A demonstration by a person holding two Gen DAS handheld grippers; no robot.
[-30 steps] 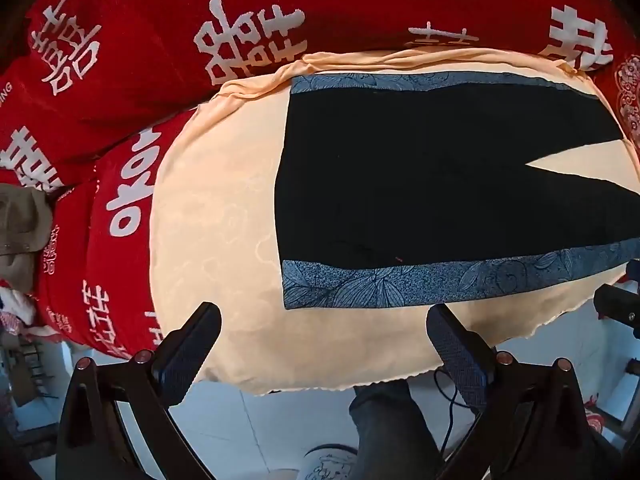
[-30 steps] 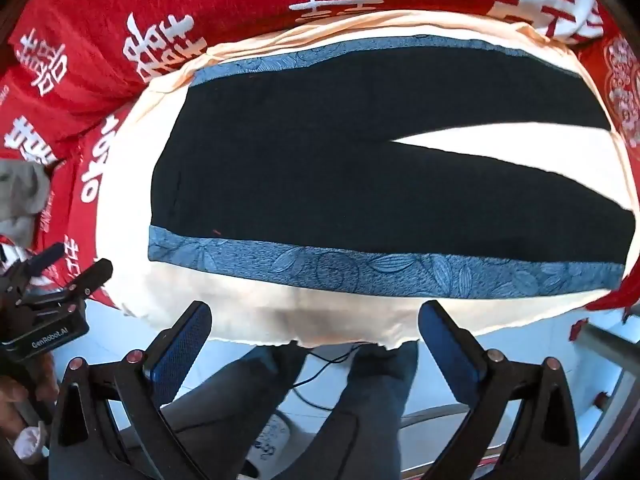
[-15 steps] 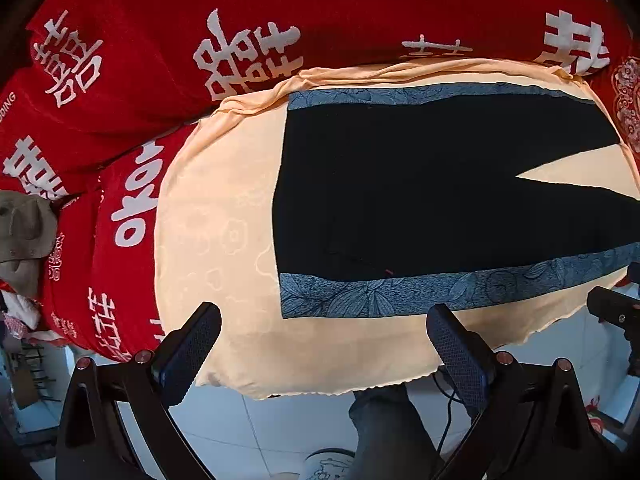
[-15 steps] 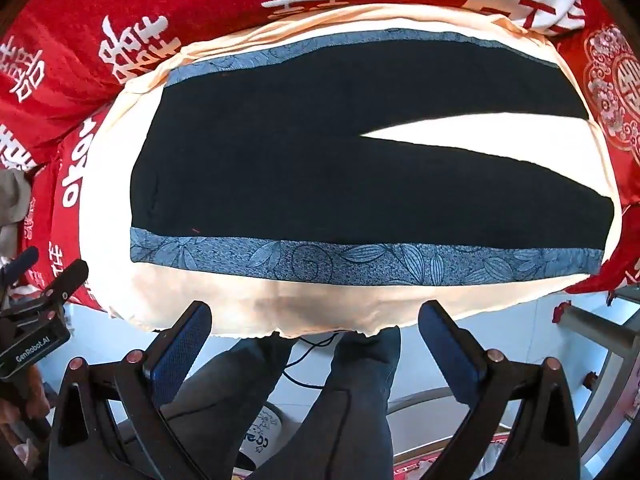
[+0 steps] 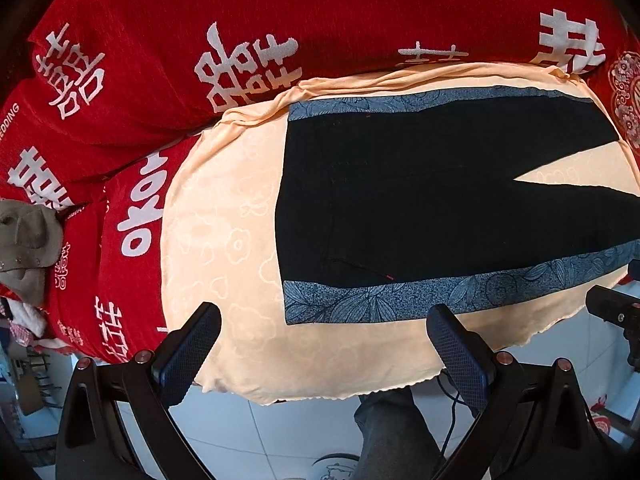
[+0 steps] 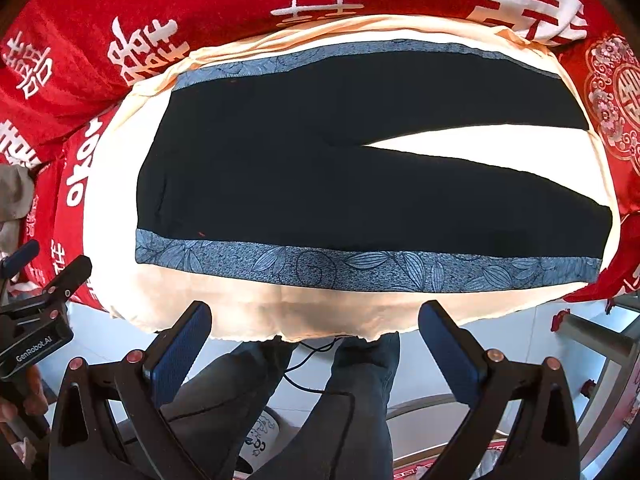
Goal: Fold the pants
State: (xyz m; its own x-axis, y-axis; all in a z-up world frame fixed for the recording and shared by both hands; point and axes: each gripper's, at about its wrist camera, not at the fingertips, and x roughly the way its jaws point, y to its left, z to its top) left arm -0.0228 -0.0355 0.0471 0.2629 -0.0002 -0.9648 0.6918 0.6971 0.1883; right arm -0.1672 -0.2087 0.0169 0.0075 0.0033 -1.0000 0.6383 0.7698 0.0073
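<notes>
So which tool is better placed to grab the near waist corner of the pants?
Left tool: the pants' near waist corner lies just ahead between its open fingers. Right tool faces mid-leg.

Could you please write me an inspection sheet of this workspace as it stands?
Surface: peach cloth over red bedding, its near edge overhanging.
Job's things: black pants lying flat, unfolded, legs apart, blue patterned side bands.
Clutter: grey-brown garment at the left edge.
Grippers: left gripper and right gripper open, empty, short of the pants.
Cables: black cable by the person's legs.
Surroundings: pale tiled floor.
</notes>
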